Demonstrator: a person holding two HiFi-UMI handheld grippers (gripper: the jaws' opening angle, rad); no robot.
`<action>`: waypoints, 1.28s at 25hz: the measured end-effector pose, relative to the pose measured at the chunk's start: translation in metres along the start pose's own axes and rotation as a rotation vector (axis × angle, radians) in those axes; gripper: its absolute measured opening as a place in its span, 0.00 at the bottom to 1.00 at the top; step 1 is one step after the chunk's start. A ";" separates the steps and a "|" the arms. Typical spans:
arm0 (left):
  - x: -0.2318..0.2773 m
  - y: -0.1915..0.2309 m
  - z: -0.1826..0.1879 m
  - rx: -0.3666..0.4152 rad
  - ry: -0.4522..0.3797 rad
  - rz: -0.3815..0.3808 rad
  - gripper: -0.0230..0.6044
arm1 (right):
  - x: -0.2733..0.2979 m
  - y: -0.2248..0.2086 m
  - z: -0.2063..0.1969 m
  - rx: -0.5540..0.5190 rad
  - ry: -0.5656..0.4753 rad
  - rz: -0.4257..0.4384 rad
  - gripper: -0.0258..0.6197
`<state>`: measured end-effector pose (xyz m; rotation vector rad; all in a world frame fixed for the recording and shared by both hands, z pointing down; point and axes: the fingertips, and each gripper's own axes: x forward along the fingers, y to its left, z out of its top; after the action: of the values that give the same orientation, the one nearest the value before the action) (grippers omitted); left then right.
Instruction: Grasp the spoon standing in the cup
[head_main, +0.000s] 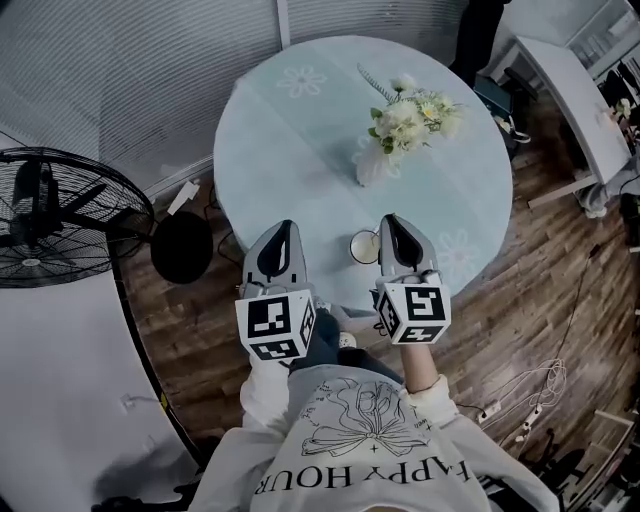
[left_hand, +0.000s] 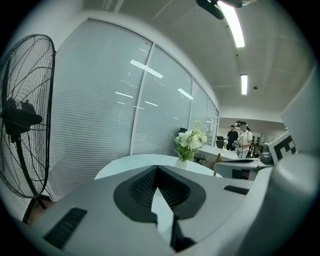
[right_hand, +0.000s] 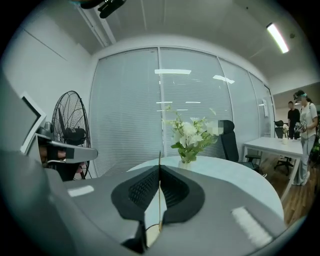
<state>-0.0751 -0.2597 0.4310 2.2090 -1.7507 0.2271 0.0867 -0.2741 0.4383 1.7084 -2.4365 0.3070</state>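
I see the thin gold spoon handle (right_hand: 160, 192) upright, pinched between my right gripper's (right_hand: 160, 167) jaws, which are closed on it. The small white cup (head_main: 363, 247) it stands in sits near the front edge of the round pale-blue table (head_main: 300, 150), just beside that gripper. My left gripper (head_main: 283, 228) hovers level with it, apart from the cup, jaws together and empty. Further back is a white flower bouquet in a vase (head_main: 405, 125). A black floor fan (head_main: 50, 215) stands off to the left.
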 end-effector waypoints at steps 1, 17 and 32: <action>-0.003 0.002 0.004 0.001 -0.009 0.008 0.05 | 0.000 0.002 0.005 -0.003 -0.010 0.007 0.06; -0.051 0.032 0.053 0.010 -0.149 0.142 0.05 | 0.006 0.050 0.063 -0.039 -0.132 0.148 0.06; -0.069 0.042 0.077 0.020 -0.208 0.190 0.05 | 0.010 0.076 0.088 -0.046 -0.184 0.214 0.06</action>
<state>-0.1371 -0.2311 0.3437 2.1459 -2.0800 0.0577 0.0111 -0.2805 0.3491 1.5211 -2.7420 0.1207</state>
